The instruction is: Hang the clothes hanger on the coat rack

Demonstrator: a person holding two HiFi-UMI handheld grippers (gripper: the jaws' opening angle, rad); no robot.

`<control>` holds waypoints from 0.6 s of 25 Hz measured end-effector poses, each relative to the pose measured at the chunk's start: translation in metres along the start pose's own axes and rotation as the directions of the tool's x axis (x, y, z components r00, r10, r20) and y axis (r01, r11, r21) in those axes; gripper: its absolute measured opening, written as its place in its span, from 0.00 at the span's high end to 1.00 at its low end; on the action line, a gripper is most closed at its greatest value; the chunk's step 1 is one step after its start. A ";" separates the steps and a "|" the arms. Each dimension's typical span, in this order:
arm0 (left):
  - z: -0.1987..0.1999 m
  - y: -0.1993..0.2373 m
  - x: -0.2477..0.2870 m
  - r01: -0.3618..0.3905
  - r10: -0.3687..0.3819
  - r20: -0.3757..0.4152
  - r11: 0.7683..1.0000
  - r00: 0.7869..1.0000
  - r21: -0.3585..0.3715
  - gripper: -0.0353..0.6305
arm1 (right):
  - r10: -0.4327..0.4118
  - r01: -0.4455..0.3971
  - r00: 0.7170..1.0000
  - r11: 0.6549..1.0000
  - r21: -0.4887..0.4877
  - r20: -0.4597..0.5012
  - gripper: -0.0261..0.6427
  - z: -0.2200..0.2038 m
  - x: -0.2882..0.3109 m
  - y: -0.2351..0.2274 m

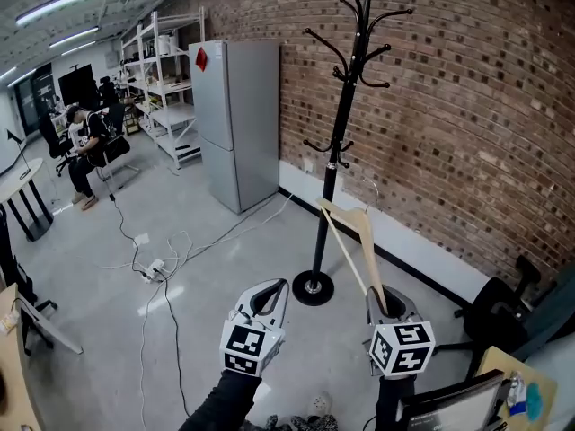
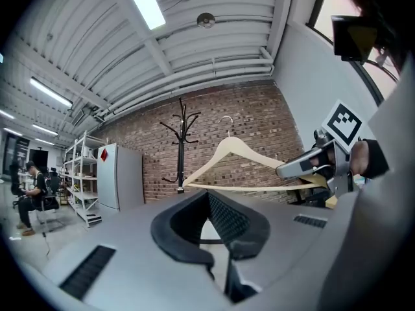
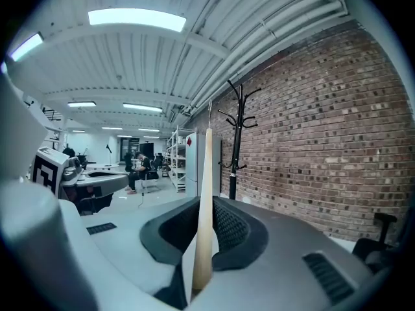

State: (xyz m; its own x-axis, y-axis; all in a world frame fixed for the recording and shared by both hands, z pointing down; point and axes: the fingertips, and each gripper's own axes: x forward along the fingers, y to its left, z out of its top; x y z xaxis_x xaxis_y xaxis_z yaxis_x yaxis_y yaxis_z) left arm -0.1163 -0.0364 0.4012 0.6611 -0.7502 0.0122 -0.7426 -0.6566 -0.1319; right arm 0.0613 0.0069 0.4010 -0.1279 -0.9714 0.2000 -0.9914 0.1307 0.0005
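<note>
Pale wood is gripped in the right gripper, low and right of centre in the head view. The clothes hanger is clamped by one shoulder end, and the jaws are stopped part-way closed on its thin edge. In the right gripper view that edge is seen standing upright between the two black pads.

From the grip the hanger is slanted up and to the left, clear of the floor. Its far end is seen against the lower pole of the black coat rack; whether the pole is touched cannot be told. The rack's hooks, at the top centre of the frame, are well above the hanger, and nothing is hung on them.

The left gripper is held just left of the right one at the bottom centre. Its jaw tips are brought together and nothing is held between them.

A grey refrigerator is placed against the brick wall left of the rack, and cables are strewn across the floor at lower left.
</note>
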 end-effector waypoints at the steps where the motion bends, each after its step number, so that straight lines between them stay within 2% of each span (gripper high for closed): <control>1: 0.000 0.003 0.011 -0.011 0.011 0.000 1.000 1.000 0.001 0.94 | 0.013 -0.013 1.000 1.000 -0.004 -0.002 0.87 0.002 0.011 -0.007; 15: 0.011 0.026 0.146 -0.133 0.133 0.012 0.991 0.991 -0.006 0.94 | 0.154 -0.152 0.988 0.985 -0.078 0.023 0.87 0.055 0.137 -0.093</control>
State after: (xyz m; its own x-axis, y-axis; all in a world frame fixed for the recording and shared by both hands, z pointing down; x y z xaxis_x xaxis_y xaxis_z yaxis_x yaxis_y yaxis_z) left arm -0.0375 -0.1624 0.3883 0.5580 -0.8297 -0.0175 -0.8244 -0.5518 -0.1260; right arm 0.1343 -0.1495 0.3745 -0.2795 -0.9440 0.1756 -0.9554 0.2916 0.0469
